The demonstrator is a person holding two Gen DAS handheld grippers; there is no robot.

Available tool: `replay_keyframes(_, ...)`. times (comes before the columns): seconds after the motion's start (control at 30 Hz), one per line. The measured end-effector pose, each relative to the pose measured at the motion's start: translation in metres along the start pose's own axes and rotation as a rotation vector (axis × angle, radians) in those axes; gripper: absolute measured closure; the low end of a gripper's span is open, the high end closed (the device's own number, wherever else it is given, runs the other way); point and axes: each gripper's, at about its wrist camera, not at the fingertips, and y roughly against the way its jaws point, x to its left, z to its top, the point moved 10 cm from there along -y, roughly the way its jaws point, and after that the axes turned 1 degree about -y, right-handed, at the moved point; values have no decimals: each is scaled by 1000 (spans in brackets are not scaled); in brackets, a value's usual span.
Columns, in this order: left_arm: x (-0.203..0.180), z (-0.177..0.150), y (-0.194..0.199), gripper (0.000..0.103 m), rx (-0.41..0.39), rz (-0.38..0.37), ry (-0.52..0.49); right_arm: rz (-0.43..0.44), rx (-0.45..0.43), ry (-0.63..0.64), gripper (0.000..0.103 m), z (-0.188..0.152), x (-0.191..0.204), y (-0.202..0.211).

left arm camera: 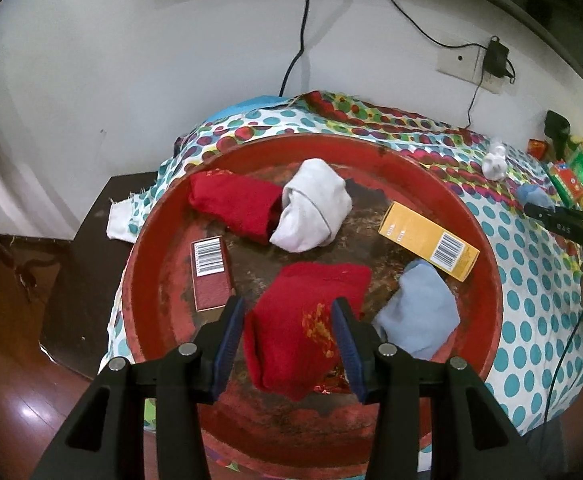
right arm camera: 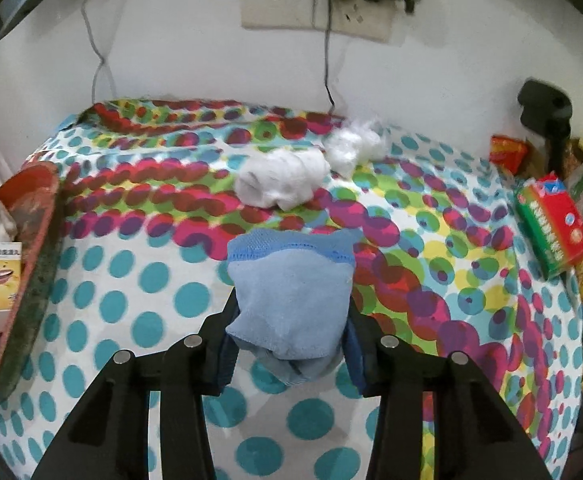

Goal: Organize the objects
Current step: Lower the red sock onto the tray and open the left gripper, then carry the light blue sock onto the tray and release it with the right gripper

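Observation:
A big red round tray (left arm camera: 487, 248) sits on a polka-dot tablecloth (left arm camera: 531, 280). In it lie a red sock (left arm camera: 303, 328) at the front, another red sock (left arm camera: 235, 204), a white sock (left arm camera: 315, 212), a light blue sock (left arm camera: 419, 312), a yellow box (left arm camera: 427, 236) and a dark red box (left arm camera: 211, 276). My left gripper (left arm camera: 289, 320) is open and straddles the front red sock. My right gripper (right arm camera: 289, 320) is shut on another light blue sock (right arm camera: 291, 288), held just above the tablecloth (right arm camera: 131, 300). The tray's edge (right arm camera: 31, 272) shows at the right wrist view's left.
Two white balled socks (right arm camera: 279, 180) lie further back on the cloth. Red and green snack packets (right arm camera: 551, 224) crowd the table's right edge. A wall with a socket, a charger (left arm camera: 495, 56) and hanging cables stands behind. A dark side table (left arm camera: 87, 264) stands left.

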Motion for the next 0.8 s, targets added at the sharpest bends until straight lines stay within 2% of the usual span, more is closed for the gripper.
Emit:
replay_keyframes(0.17,5,0,-1,57,4,1,29,47,-24,19,61,6,29,19)
replay_keyframes(0.33,10,-1,-1,57,13,1,46,121,-28,57,61,8,73,36)
replay_keyframes(0.8,35,9,12,57,-55,-21,163,283,-18,225,61,0,204,64)
